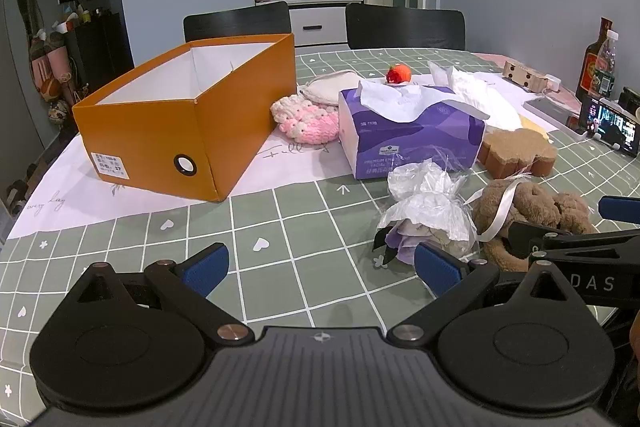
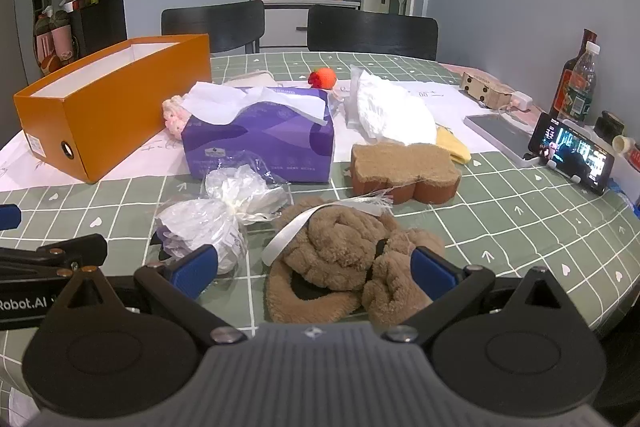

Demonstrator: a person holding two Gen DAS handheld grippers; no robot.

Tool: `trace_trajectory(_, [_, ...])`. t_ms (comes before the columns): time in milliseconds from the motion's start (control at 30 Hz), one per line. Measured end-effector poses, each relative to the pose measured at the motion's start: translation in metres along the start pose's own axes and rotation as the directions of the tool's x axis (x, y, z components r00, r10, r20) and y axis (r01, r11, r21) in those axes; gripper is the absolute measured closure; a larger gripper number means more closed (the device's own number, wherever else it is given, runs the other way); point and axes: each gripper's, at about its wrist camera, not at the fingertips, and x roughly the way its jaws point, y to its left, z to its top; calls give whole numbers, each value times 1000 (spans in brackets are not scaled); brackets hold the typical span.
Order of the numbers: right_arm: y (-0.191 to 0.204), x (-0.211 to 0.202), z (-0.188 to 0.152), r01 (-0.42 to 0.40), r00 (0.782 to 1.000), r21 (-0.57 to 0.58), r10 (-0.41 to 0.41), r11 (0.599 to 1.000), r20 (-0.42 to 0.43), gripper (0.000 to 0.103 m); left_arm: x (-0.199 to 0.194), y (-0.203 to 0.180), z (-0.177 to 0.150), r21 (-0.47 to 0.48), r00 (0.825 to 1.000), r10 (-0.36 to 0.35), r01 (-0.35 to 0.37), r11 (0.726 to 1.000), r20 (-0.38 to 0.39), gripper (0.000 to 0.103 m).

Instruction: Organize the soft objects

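An open orange box (image 1: 184,115) stands at the left of the table, its inside hidden from here. Beside it lie a pink knitted piece (image 1: 308,119), a folded white cloth (image 1: 332,87), a purple tissue pack (image 2: 260,147) and a red strawberry toy (image 2: 322,78). A brown plush toy (image 2: 344,259) with a white ribbon lies between the spread fingers of my open right gripper (image 2: 315,269). To its left sits a knotted plastic bundle (image 2: 216,223). My left gripper (image 1: 322,267) is open over bare tablecloth, with the bundle (image 1: 428,211) just beyond its right finger.
A brown sponge (image 2: 404,167), a white plastic bag (image 2: 388,111) and a yellow cloth (image 2: 454,145) lie behind the plush. A lit phone (image 2: 572,151) on a stand and bottles (image 2: 576,83) sit at the right edge. Two black chairs stand behind the table.
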Motion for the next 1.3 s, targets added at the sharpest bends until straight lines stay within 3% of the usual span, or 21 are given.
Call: trace_trajectory(1300, [2,-1,1,0,1000,-9,0,1000,0,2,-1,-1,-1,-9,1000,-11,11,1000,7,0])
